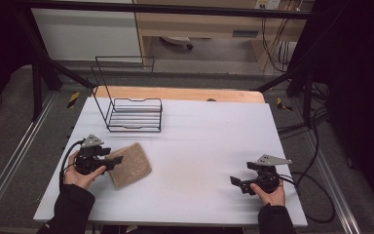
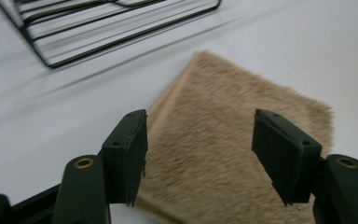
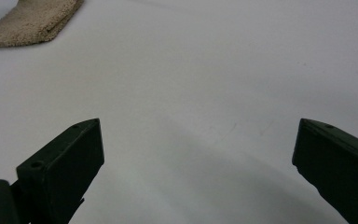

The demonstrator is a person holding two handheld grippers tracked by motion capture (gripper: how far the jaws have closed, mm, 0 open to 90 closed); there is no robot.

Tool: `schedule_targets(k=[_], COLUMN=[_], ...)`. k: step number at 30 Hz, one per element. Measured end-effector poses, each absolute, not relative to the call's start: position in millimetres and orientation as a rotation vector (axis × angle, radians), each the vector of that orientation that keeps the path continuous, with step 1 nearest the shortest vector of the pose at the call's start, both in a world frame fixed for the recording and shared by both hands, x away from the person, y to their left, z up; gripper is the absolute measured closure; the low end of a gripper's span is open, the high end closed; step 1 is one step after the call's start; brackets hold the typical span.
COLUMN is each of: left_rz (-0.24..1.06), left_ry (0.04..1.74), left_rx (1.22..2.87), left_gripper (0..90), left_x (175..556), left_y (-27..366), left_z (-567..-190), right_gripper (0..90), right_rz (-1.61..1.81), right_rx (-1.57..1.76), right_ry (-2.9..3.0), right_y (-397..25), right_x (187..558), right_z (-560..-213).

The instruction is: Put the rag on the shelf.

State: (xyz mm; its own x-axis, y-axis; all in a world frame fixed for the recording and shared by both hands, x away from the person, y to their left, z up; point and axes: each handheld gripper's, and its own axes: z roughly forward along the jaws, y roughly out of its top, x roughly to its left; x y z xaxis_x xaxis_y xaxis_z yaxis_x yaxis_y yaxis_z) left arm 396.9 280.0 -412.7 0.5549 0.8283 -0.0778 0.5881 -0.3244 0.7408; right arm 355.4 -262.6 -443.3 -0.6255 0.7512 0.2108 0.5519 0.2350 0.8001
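Observation:
A folded tan towel [image 1: 129,165] lies flat on the white table [image 1: 199,141] at the near left. My left gripper [image 1: 117,161] hovers over the towel's left edge, open, with the fuzzy cloth [image 2: 242,135] showing between its jaws and nothing held. In the left gripper view the gripper [image 2: 209,154] stands just above the towel. My right gripper [image 1: 234,181] is at the near right, open above bare table, far from the towel. In the right gripper view the gripper [image 3: 196,163] spans bare white surface, and the towel [image 3: 28,21] lies far off at the top left.
A black wire rack [image 1: 134,114] with a tall back frame stands at the table's far left; its base [image 2: 107,28] is just beyond the towel. Cables trail off the table's right side. A wooden board [image 1: 180,93] edges the far side.

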Motion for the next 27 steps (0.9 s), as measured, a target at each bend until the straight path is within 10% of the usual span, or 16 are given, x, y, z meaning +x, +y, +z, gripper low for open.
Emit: schedule_targets(k=[27], left_rz=[0.315], left_ry=[1.242], left_rx=[2.023], left_gripper=[66.8], left_x=[425.7], left_y=[306.3], left_z=[-446.6], right_gripper=[3.6], right_rz=[1.329], right_rx=[1.145], right_ry=[2.336], right_y=[-223.1], right_x=[356.1], right_z=[-435.3])
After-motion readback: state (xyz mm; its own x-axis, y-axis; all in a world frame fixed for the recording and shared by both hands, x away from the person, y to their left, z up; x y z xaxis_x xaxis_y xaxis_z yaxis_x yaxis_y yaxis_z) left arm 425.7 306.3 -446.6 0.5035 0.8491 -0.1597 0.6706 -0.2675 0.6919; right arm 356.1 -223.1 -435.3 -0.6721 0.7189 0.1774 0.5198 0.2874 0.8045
